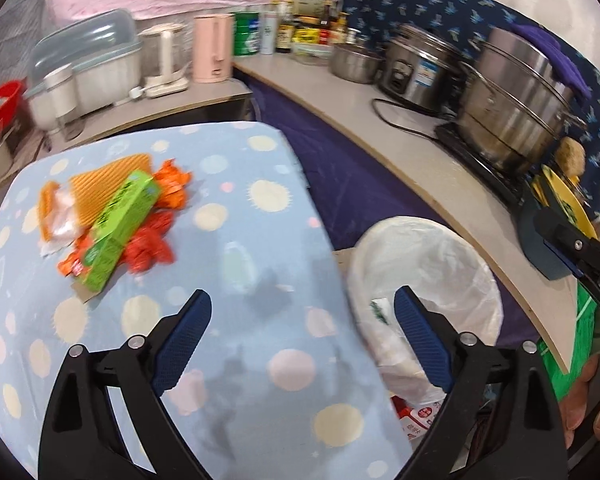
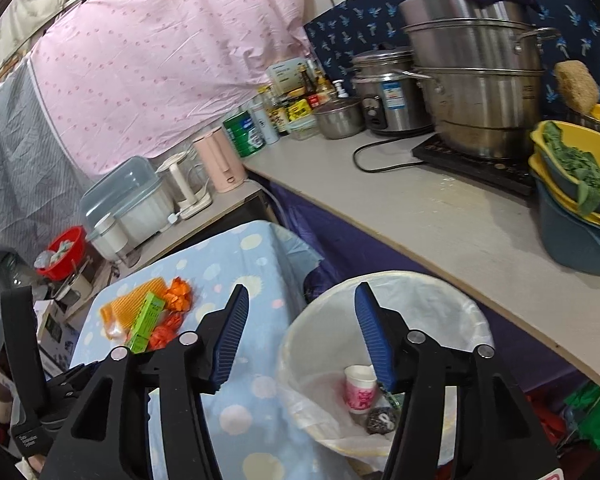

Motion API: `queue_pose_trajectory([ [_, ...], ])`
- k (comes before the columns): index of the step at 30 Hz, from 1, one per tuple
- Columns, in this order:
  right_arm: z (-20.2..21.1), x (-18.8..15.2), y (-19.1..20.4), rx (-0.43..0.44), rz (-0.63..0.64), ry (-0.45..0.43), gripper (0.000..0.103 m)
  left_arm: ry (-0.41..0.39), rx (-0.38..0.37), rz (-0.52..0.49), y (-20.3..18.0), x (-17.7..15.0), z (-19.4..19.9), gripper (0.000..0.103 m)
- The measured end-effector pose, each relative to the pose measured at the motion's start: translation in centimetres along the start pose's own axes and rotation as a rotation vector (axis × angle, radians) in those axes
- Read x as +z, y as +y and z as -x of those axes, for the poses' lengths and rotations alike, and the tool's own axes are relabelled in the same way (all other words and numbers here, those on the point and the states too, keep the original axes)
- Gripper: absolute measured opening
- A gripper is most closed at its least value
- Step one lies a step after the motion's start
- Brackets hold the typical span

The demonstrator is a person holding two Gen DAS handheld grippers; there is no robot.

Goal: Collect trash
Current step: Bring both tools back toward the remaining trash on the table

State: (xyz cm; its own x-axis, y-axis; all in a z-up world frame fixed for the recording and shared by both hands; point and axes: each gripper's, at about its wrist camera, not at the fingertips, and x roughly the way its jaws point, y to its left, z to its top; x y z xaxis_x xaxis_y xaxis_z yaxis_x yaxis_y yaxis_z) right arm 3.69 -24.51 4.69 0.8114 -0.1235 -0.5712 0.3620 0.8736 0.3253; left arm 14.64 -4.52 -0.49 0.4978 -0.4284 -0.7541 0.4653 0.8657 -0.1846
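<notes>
The left gripper point(image 1: 303, 308) hung over the near edge of a small bench point(image 1: 236, 208) draped in pale blue cloth with soft cream and pink dots, its ribbed blue jaws wide apart with nothing between them. The right gripper point(image 2: 302, 306) hung over the gap between that bench and the bin point(image 2: 300, 344), its jaws also apart and empty.

The trash still to be gathered lay in a loose heap on the far left part of the cloth: a long green carton point(image 1: 120, 224) lying slantwise across a ribbed orange wrapper point(image 1: 100, 184), with crumpled red-orange wrappers point(image 1: 156, 240) and a scrap of clear plastic around it. Nothing stood between the jaws and this heap.

The bin stood just beside the bench's right edge, round and lined with a thin, wrinkled white plastic bag point(image 1: 452, 256). Inside it sat a small paper cup point(image 2: 360, 388) with a pink print, upright, and a dark crumpled lump beside it.

Behind both ran a long, smooth, pale bench point(image 2: 440, 216). On it stood a tall stacked steel steamer point(image 2: 480, 80) on a flat black hob, a steel rice cooker point(image 2: 384, 96), a small steel pot, a cluster of bottles and tins, and stacked yellow and blue-grey plastic basins point(image 2: 572, 216) holding green leaves. A pink kettle point(image 1: 214, 48) stood on a lower shelf to the left.
</notes>
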Motion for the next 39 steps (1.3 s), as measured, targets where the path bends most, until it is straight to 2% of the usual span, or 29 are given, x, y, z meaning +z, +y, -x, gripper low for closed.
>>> queue_pose_trajectory([
  [6,-2.6,-1.3,5.1,0.051,0.054,0.051,0.061,-0.001,0.088,0.089,6.1,-1.0,0.8,0.089],
  [12,-5.6,-3.0,10.3,0.103,0.103,0.114,0.065,-0.010,0.207,0.148,11.7,-2.4,1.8,0.091],
  [21,-10.3,-5.6,16.6,0.159,0.171,0.210,0.065,-0.007,0.281,0.284,19.8,-3.7,2.7,0.091],
  [26,-13.4,-6.5,19.1,0.179,0.191,0.259,0.065,-0.002,0.318,0.334,23.5,-3.4,2.2,0.091],
  [32,-18.2,-6.6,21.2,0.214,0.165,0.315,0.065,0.000,0.345,0.346,26.7,-2.0,0.6,0.091],
  [39,-24.0,-6.4,22.6,0.252,0.107,0.370,0.065,0.000,0.340,0.345,29.2,0.3,-1.9,0.091],
])
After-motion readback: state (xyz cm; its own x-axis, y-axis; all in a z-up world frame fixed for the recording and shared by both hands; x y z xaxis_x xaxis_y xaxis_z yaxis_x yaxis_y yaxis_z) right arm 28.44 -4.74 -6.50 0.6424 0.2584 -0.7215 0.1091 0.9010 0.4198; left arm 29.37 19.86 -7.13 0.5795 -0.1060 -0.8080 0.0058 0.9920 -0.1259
